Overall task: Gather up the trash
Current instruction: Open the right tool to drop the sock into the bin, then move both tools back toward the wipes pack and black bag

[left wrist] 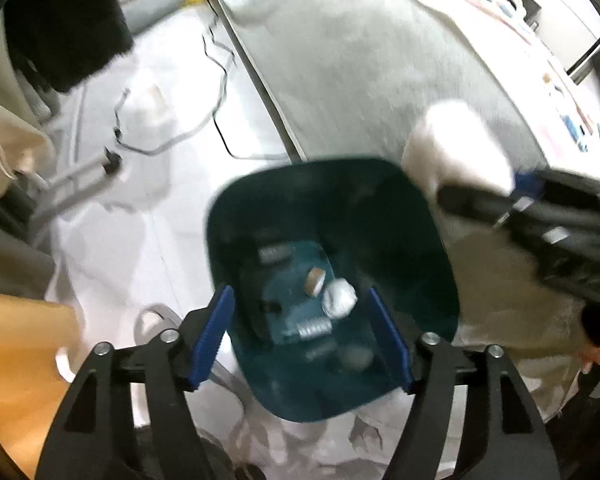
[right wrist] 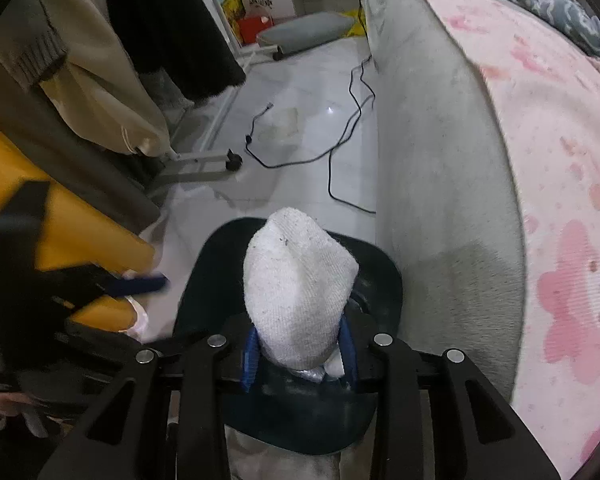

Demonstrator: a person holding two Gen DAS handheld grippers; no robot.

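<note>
Setting: bedroom floor of pale glossy tile (right wrist: 312, 92), a black cable (right wrist: 340, 136) trailing across it; a grey bed side (right wrist: 432, 160) under a pink flowered cover (right wrist: 560, 200); hanging garments and a clothes-rack foot on the far side of the floor.

Item 1: dark teal waste bin (left wrist: 236, 216), standing on the floor just beside the bed side. Contents, on its bottom: a crumpled white wad (left wrist: 339, 299), a small brownish scrap and blurred pieces that cannot be identified.

Item 2: white knitted sock (right wrist: 296, 284), speckled with lint, poised over the bin's mouth. Soft, light, limp; no fragility. It sags wherever unsupported, so a pinch across a bunched fold holds best.

Item 3: right gripper (right wrist: 300, 356), fingers clamped on the sock's lower end, the rest standing up beyond the pads.

Item 4: left gripper (left wrist: 304, 336), fingers well apart, nothing between them, hanging over the bin's near rim.
</note>
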